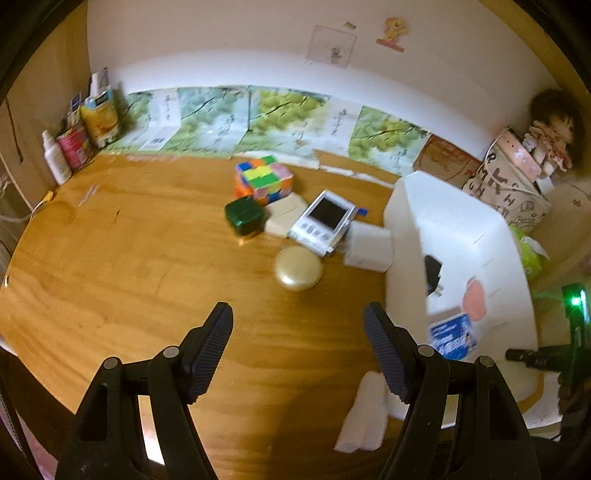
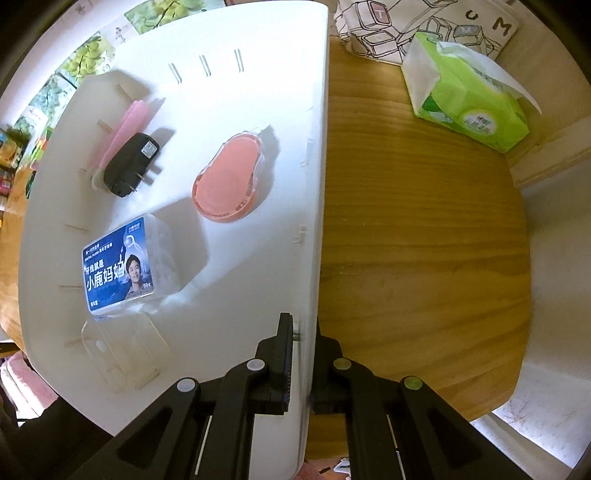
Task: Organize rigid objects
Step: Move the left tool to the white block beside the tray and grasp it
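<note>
While clamped tight on the right wall of the white plastic bin [image 2: 317, 155], pointing straight down, right hand-held gripper [image 2: 303, 354], one finger inside the wall and one outside. Inside the bin, nearest that grip, a clear empty case [image 2: 122, 354]; beyond it a blue-labelled floss-pick box [image 2: 118, 266], a salmon-pink oval case [image 2: 231, 177], a black plug adapter [image 2: 131, 166] and, touching the adapter's far side, a pink ribbed item [image 2: 125, 129] leaning at the far wall. Outside the bin, on the wooden counter [image 2: 424, 240], a green tissue pack [image 2: 469, 99] just in front of a printed fabric bag [image 2: 424, 26].

Held above the counter with nothing between its pads, left hand-held gripper [image 1: 298, 325], jaws standing wide apart. Beside its right finger, a folded white tissue [image 1: 364, 417]. Further out, a round gold compact [image 1: 298, 268], then a huddle: a small white box [image 1: 369, 245], a white digital device with a dark screen [image 1: 323, 219], a cream flat block [image 1: 282, 216], a dark green cube [image 1: 244, 216] and a multicoloured puzzle cube [image 1: 264, 177]. At the far left edge, bottles and cans [image 1: 79, 136]; at the far right, a doll [image 1: 552, 133].
</note>
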Action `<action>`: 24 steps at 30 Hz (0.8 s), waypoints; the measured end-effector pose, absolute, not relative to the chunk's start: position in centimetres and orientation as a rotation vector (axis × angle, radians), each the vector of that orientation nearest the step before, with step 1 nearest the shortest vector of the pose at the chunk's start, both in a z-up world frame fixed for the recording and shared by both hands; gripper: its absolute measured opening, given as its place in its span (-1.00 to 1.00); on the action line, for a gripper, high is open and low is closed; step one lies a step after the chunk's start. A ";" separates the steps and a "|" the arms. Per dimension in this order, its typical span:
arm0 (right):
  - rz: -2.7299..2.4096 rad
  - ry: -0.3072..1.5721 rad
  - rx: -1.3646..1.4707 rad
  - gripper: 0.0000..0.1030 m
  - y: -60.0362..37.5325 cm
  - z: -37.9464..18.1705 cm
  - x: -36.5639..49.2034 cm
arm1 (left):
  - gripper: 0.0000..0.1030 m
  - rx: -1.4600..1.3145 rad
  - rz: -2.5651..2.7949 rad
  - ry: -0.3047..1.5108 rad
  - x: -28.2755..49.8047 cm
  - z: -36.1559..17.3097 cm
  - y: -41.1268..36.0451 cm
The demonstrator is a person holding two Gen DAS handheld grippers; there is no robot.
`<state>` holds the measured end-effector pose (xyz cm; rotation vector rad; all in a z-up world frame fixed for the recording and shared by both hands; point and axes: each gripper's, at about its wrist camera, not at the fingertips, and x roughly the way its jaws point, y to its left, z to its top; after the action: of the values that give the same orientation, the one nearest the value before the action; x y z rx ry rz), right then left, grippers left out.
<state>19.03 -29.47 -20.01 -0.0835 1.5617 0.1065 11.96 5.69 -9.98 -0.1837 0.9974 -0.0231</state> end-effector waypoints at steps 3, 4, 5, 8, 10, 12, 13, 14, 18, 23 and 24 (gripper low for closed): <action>0.110 1.562 -0.109 -0.86 -28.9 -20.1 19.0 | 0.48 -0.182 -0.041 1.020 11.1 -11.0 6.2; 0.111 1.561 -0.116 -0.86 -28.8 -20.0 19.0 | 0.48 -0.176 -0.050 1.030 10.7 -11.3 6.3; 0.113 1.561 -0.123 -0.86 -28.6 -20.0 19.0 | 0.48 -0.166 -0.056 1.036 10.5 -11.5 6.4; 0.118 1.558 -0.135 -0.85 -28.0 -20.2 18.9 | 0.48 -0.130 -0.074 1.053 9.6 -12.2 6.5; 0.119 1.553 -0.148 -0.85 -27.4 -20.0 18.7 | 0.48 -0.116 -0.091 1.062 9.0 -12.6 6.4; 0.120 1.549 -0.160 -0.84 -26.9 -20.0 18.4 | 0.48 -0.092 -0.119 1.073 8.3 -13.0 6.1; 0.121 1.548 -0.165 -0.84 -26.6 -20.0 18.3 | 0.48 -0.074 -0.136 1.080 8.1 -13.2 5.8; 0.122 1.548 -0.166 -0.84 -26.5 -20.0 18.2 | 0.48 -0.050 -0.157 1.085 7.7 -13.4 5.5; 0.125 1.545 -0.174 -0.83 -25.9 -20.1 17.9 | 0.48 0.004 -0.243 1.093 6.5 -13.7 4.0; 0.127 1.544 -0.184 -0.83 -25.2 -20.3 17.6 | 0.48 -0.014 -0.328 1.111 5.9 -13.9 2.6; 0.127 1.545 -0.184 -0.83 -25.2 -20.4 17.5 | 0.48 -0.016 -0.340 1.117 5.8 -14.1 2.3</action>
<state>17.51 -25.20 -20.36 -0.1841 1.5445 0.1273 5.84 2.27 -14.07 -0.0163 1.1173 -0.3395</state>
